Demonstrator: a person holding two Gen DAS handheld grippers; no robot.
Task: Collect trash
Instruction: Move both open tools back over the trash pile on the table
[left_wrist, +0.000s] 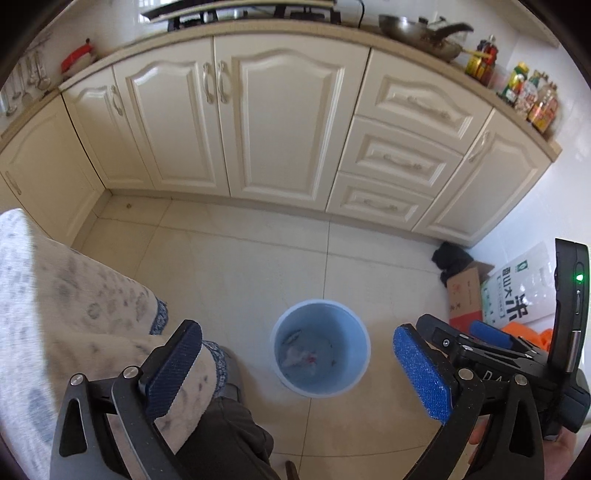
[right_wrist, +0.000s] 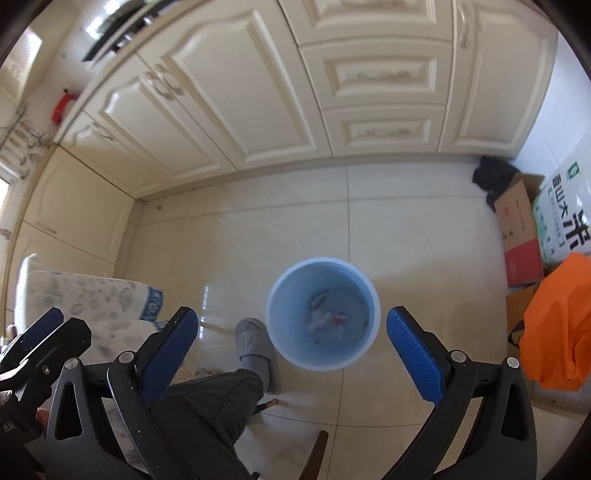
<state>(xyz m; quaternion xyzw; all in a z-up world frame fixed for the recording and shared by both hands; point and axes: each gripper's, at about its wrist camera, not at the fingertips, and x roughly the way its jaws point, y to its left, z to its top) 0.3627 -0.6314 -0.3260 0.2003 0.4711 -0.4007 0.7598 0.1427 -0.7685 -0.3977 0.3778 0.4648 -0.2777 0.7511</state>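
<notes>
Trash (right_wrist: 325, 319) lies inside the blue bin (right_wrist: 322, 266) at twelve o'clock; left gripper (left_wrist: 299, 373) and right gripper (right_wrist: 291, 358) hang above it, released and empty, as for a drop.

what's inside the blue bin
The bin holds a few scraps at the bottom: a crumpled white piece with a red spot, a small grey piece and dark specks. What lies under the scraps is covered. Both grippers are open and empty above it.
</notes>
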